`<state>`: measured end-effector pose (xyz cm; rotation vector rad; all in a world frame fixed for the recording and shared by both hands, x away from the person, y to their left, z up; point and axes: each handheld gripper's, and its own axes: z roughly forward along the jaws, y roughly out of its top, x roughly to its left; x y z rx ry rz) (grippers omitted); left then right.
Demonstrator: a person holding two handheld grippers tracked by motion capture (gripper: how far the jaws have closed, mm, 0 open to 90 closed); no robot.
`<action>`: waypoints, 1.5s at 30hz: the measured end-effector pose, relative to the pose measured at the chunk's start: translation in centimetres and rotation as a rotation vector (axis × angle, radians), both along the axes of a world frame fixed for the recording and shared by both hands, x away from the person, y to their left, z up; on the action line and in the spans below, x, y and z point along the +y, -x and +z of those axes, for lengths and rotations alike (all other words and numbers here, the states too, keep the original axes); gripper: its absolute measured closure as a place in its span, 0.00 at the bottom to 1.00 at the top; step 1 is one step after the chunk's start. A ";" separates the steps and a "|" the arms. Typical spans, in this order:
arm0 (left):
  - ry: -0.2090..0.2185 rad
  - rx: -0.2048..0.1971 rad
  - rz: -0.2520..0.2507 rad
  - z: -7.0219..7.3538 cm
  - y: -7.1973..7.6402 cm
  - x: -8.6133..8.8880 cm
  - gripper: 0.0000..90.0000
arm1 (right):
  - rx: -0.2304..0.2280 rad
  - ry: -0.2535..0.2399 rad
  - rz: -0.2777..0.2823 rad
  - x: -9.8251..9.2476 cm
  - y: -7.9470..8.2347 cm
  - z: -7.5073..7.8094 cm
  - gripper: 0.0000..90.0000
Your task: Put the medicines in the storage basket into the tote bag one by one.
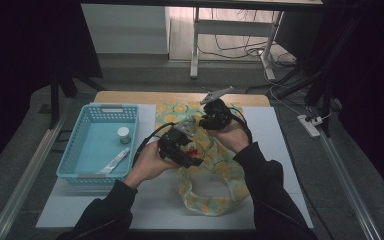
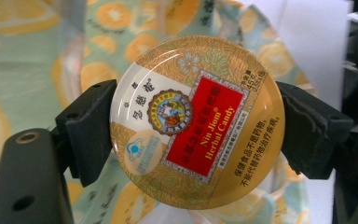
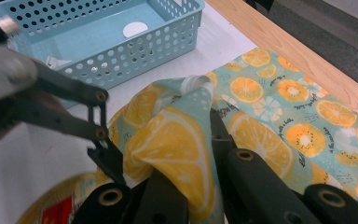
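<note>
Gold-lidded candy tin sits clamped by its rim between the left gripper jaws, held over the orange-print cloth bag near the table's middle. The right gripper is closed on a fold of the bag's mouth, lifting it. Risk: the smooth round rim could slip sideways from the pads, or the pinched fold could sag and close the opening. The blue basket stands at the left edge.
</note>
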<state>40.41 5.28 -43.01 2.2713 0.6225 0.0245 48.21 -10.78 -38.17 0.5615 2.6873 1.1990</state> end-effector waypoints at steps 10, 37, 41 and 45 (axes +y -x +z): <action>0.018 -0.004 -0.015 -0.3 -0.3 -0.7 0.22 | 0.003 -0.007 -0.006 -0.1 -0.1 -0.1 0.99; -0.129 -0.117 0.207 -4.0 -4.6 -1.0 0.22 | 0.039 0.008 -0.045 -0.5 -0.8 -1.7 0.99; -0.131 -0.121 0.229 -4.7 -5.4 -1.1 0.22 | 0.049 0.015 -0.059 -0.7 -1.1 -2.2 0.99; -0.157 -0.128 0.243 -5.2 -6.1 -1.6 0.22 | 0.060 0.016 -0.070 -1.0 -1.4 -2.7 0.99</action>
